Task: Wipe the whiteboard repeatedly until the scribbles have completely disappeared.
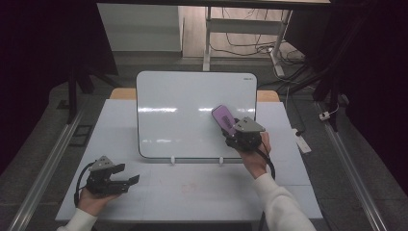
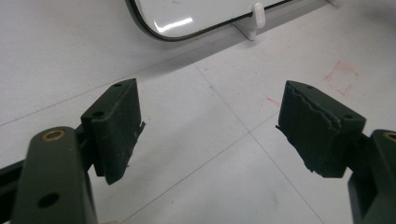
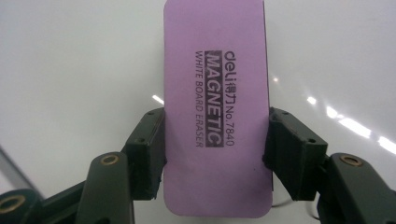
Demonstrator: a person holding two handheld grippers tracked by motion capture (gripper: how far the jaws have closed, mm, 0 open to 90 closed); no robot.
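Two grippers: my right gripper [image 3: 215, 154] clamps a purple eraser [image 3: 217, 107] against the whiteboard [image 1: 183, 115]; left gripper [image 2: 210, 135] idles wide. Uneven pressure might twist the eraser loose

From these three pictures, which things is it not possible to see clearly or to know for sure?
- Eraser underside: right gripper view; hidden by its own purple body, so contact with the whiteboard cannot be told.
- Small logo at the whiteboard's top right corner: high view; too small to read.
- Red marks on the table: left gripper view; too faint to make out.
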